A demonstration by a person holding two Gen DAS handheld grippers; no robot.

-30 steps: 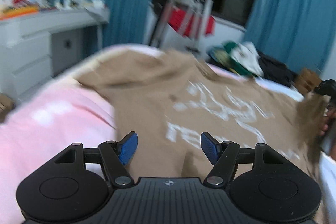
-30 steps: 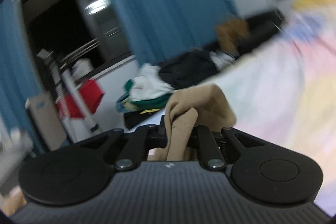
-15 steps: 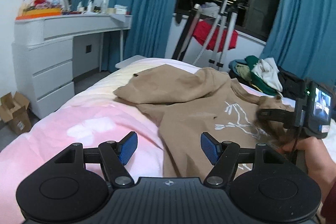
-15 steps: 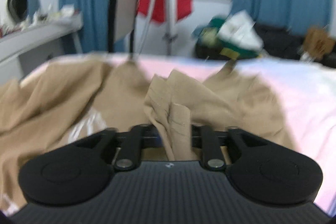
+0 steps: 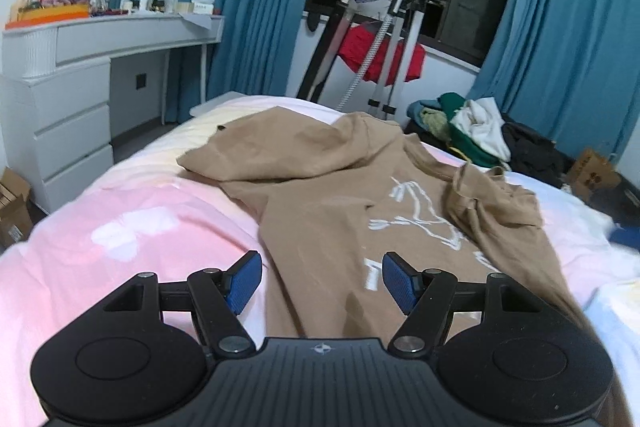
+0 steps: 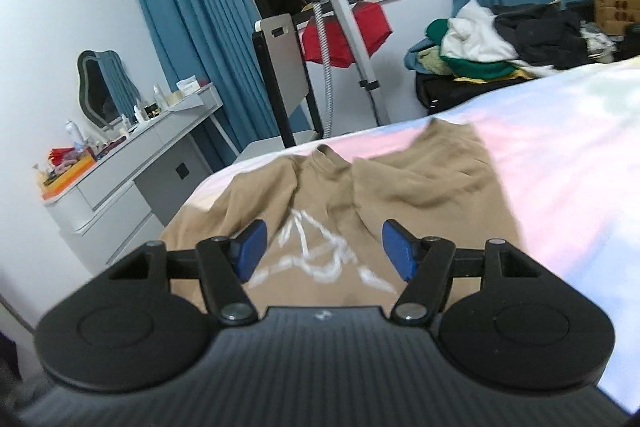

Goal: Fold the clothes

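Note:
A tan T-shirt with a white print lies crumpled on the pink and white bed, one sleeve bunched at its right side. It also shows in the right wrist view, collar toward the far edge. My left gripper is open and empty, just above the shirt's near hem. My right gripper is open and empty, hovering over the white print.
A white dresser with bottles and a mirror stands to the left of the bed. A garment steamer and rack with a red cloth stand past the bed's far end. A clothes pile lies at the far right. Cardboard boxes sit on the floor.
My right gripper has opened and let go of the tan sleeve, which now lies bunched on the shirt. The right gripper has left the left wrist view. My left gripper stays open.

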